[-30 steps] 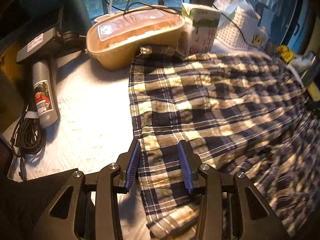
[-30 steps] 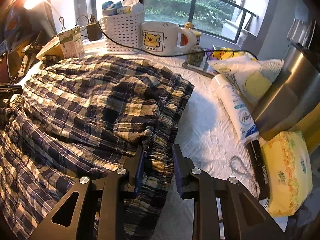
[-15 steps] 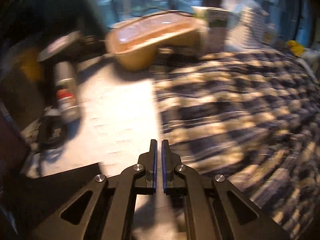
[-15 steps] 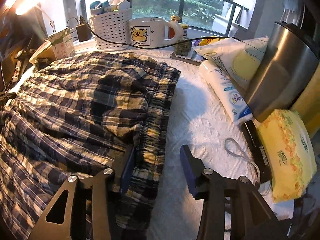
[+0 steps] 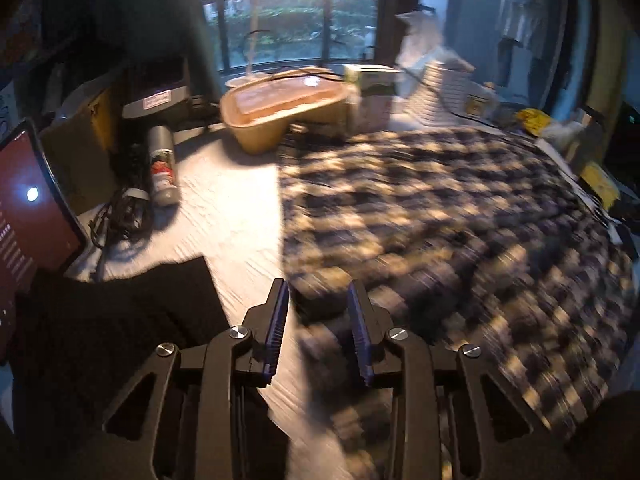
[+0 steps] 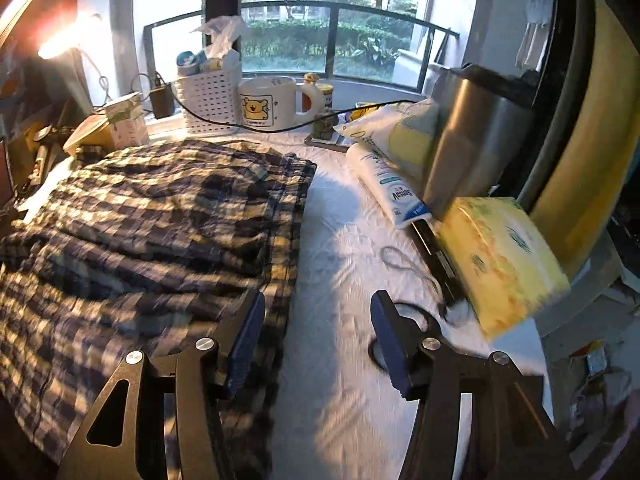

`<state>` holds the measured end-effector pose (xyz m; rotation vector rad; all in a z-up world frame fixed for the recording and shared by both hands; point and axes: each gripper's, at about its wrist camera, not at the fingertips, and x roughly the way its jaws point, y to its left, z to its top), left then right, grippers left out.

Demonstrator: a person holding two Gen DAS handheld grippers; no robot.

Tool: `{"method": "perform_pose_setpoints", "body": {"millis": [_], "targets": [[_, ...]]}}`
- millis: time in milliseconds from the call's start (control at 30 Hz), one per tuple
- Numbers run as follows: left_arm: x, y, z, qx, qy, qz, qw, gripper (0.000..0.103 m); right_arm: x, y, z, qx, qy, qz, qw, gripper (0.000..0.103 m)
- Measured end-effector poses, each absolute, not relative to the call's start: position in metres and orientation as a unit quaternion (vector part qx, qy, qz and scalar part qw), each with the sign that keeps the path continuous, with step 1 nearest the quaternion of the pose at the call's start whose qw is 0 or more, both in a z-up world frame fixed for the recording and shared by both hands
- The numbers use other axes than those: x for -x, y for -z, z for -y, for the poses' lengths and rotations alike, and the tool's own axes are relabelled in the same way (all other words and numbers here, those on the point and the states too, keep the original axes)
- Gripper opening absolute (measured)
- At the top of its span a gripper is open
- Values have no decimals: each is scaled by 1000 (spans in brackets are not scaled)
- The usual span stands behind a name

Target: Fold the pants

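Note:
The plaid pants (image 5: 440, 208) lie spread over a white quilted surface (image 5: 224, 208), blurred by motion in the left wrist view. My left gripper (image 5: 318, 312) is open and empty, raised near the pants' left hem edge. In the right wrist view the pants (image 6: 152, 208) lie left of centre with the waistband edge at the right. My right gripper (image 6: 318, 328) is wide open and empty, above the waistband edge and the bare white surface (image 6: 344, 264).
On the left: a tan lidded tub (image 5: 284, 116), a spray can (image 5: 162, 164), cables (image 5: 120, 216), a tablet screen (image 5: 24, 208) and black cloth (image 5: 120, 320). On the right: a white basket (image 6: 208, 100), a bear mug (image 6: 268, 104), a wipes pack (image 6: 392, 192), a tissue pack (image 6: 504, 260) and a steel bin (image 6: 472, 136).
The left gripper shut, then opened again and pulled back and up from the hem. The right gripper opened wide, let go of the waistband and drew back to the right.

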<state>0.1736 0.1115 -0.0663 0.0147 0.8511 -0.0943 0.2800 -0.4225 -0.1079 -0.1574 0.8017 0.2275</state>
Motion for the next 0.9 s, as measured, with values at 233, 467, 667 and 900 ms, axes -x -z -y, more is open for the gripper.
{"method": "perform_pose_setpoints", "body": {"millis": [233,467,667,900], "targets": [[-125,69,-92,-5,73,-403,912,40,-231,107,421,79,-110,-380,915,65],[-72,72,-85,2,90,-390,917,45,-192,108,411,63,-116,-371,919,67],[-27,76,-72,20,116,-370,922,51,-159,102,400,36,-128,-353,926,68],[-3,89,-55,34,156,-374,914,62,-133,95,384,31,-148,-342,927,69]]}}
